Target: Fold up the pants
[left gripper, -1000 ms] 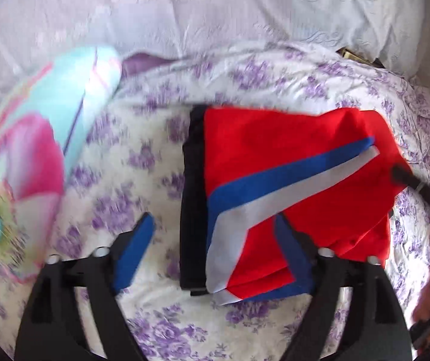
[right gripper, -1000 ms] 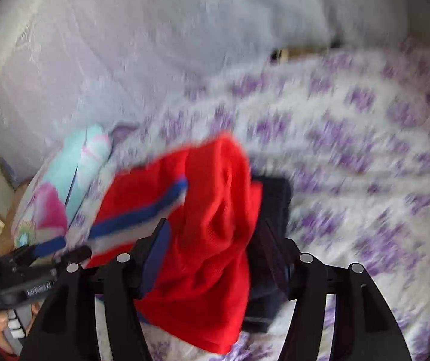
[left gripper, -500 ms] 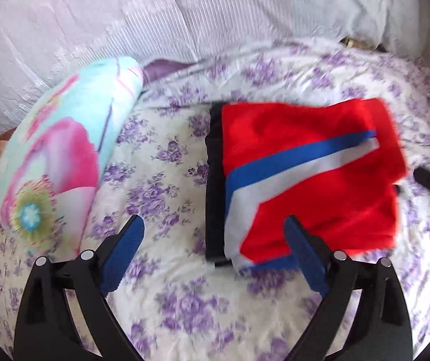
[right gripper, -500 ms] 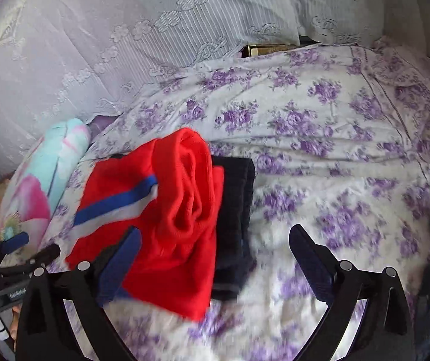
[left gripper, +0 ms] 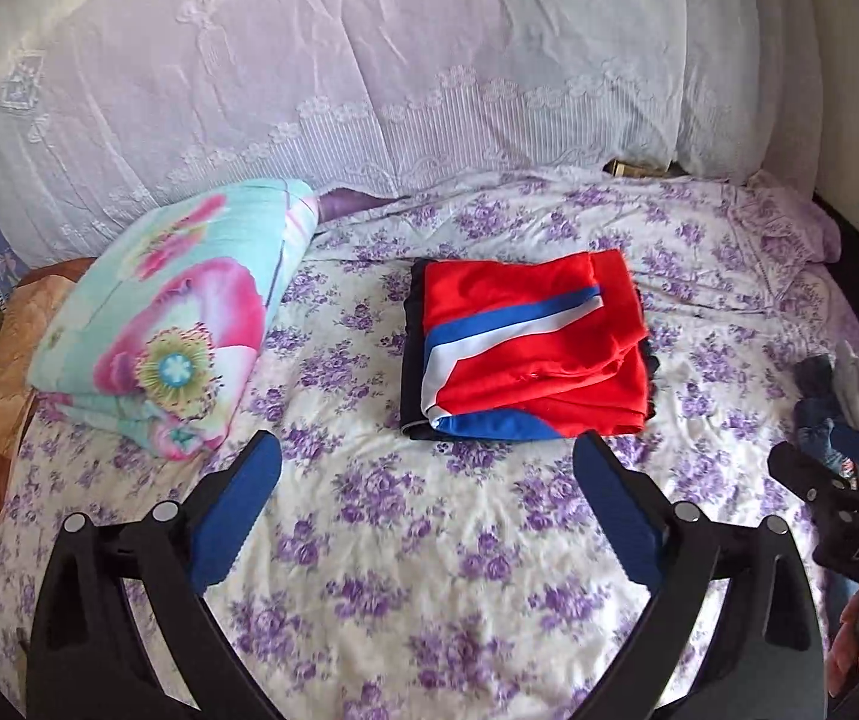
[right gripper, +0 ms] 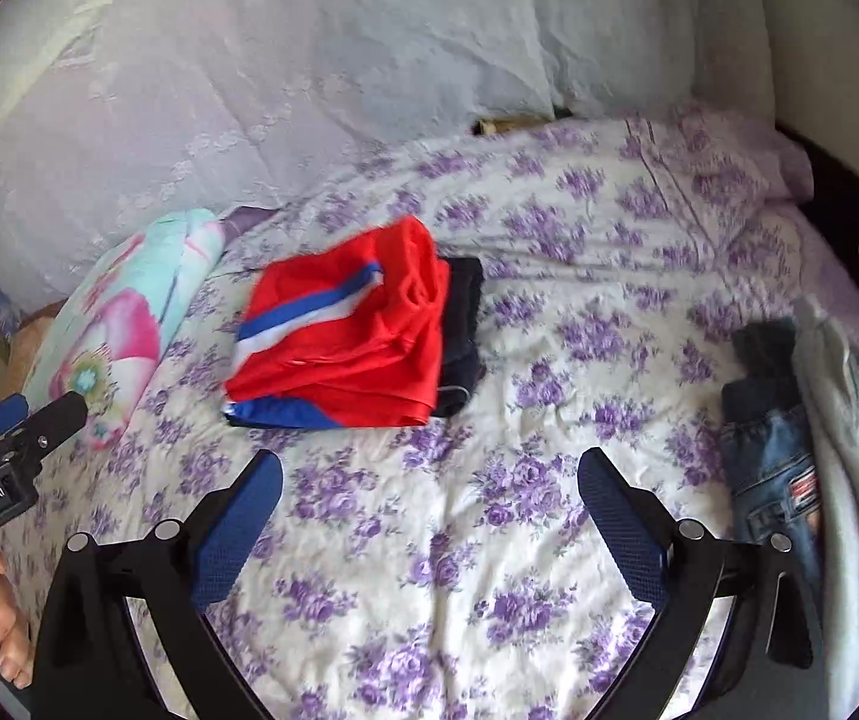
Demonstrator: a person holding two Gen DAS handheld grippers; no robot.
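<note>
The red fabric pants w/ blue-and-white stripe (left gripper: 528, 354) lie folded in a compact stack mid-bed, toward the far edge of the purple-floral bedsheet (left gripper: 429, 570), atop a dark garment (right gripper: 462, 324). Left gripper (left gripper: 426, 501) and right gripper (right gripper: 429, 510) both gape wide, empty, apart from the stack. Fold looks done; jeans (right gripper: 771, 468) at the right edge prob. next.

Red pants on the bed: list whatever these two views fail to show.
- Red pants: inner layers and underside hidden by the top fold, both views.
- Dark garment beneath: mostly covered, type unclear.
- Jeans: partly under a grey cloth, right wrist view; cut by the right gripper in the left.
</note>
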